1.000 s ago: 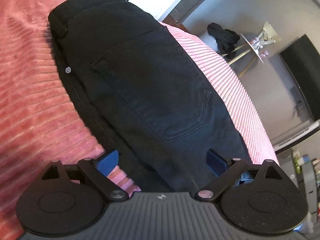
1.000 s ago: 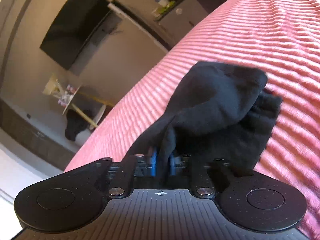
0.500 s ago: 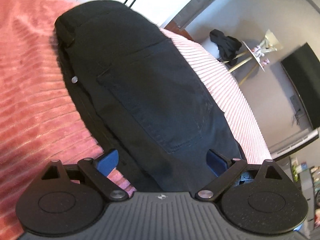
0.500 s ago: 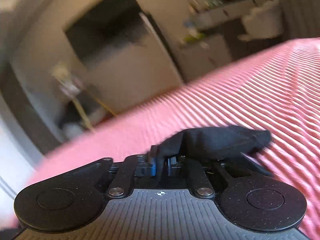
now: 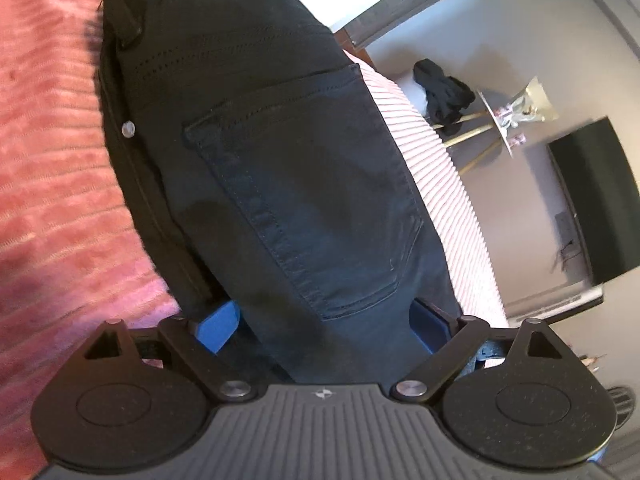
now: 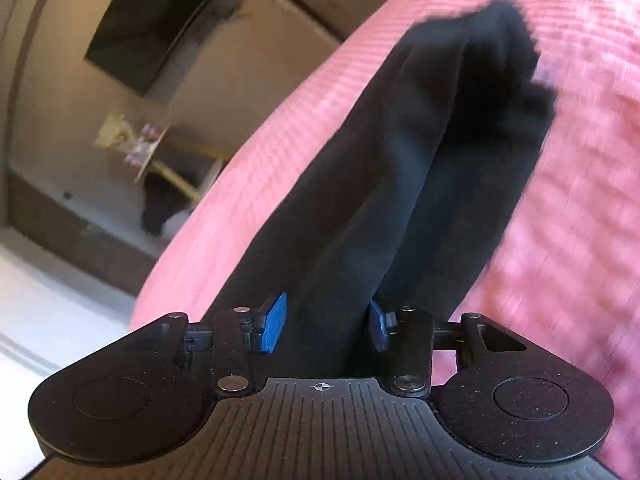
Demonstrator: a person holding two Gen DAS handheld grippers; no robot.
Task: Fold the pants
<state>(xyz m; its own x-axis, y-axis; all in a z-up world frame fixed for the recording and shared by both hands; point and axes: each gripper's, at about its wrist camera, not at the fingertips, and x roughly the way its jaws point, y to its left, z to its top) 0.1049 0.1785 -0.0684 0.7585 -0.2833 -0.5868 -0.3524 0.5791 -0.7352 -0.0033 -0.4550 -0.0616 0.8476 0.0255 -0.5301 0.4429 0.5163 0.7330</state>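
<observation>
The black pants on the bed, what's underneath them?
The black pants lie on a pink ribbed bedspread, seen on both sides. Anything beneath them is covered.

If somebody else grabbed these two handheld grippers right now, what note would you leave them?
Left gripper: jaws wide open, straddling the black pants just below the back pocket; pads not pressing.
Right gripper: jaws have just been opening; the bunched leg end lies between the pads, apparently let go.
Things: pants lie lengthwise on the pink ribbed bedspread, seat side up, waistband at the far end.
Done: legs appear laid one over the other; leg end brought onto the bed.
Left: probably fold the length over toward the waistband and smooth it.
</observation>
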